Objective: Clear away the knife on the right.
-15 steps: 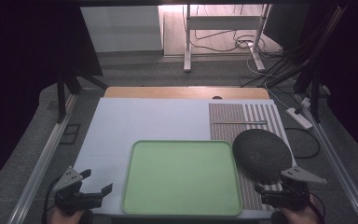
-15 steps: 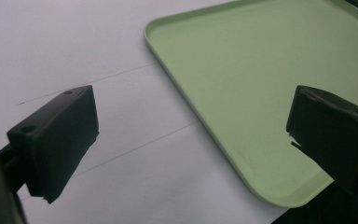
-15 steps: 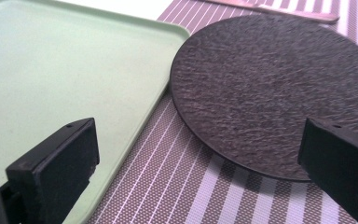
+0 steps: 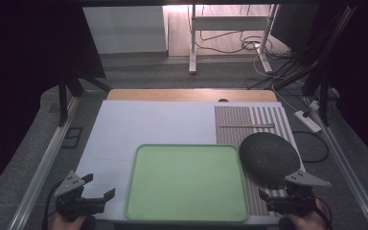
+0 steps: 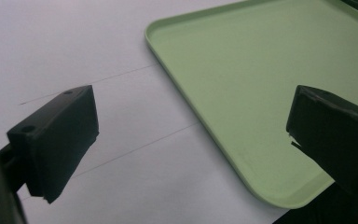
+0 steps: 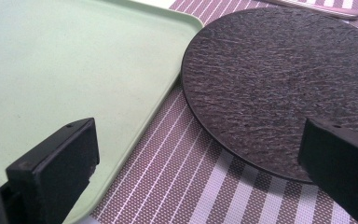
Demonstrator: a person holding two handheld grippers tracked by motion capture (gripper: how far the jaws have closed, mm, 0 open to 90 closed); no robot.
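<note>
An empty light green tray [image 4: 187,182] lies at the table's near middle. To its right a dark round plate [image 4: 268,158] rests on a striped placemat [image 4: 249,117], with a thin metal utensil [image 4: 246,126] farther back on the mat. My left gripper [image 4: 98,189] hovers open at the near left, just left of the tray [image 5: 242,70]. My right gripper [image 4: 270,197] is open at the near right, in front of the plate [image 6: 279,88]. In the right gripper view its jaws straddle the gap between tray [image 6: 65,70] and plate. Neither holds anything.
A white sheet [image 4: 148,124] covers most of the wooden tabletop [image 4: 191,94]. Metal rails [image 4: 48,158] run along both sides of the table. A power strip [image 4: 306,120] and cables lie on the floor to the right, and a desk frame [image 4: 191,43] stands beyond.
Both grippers stay at the near edge, nearly where they were. Tray, plate and utensil have not moved.
</note>
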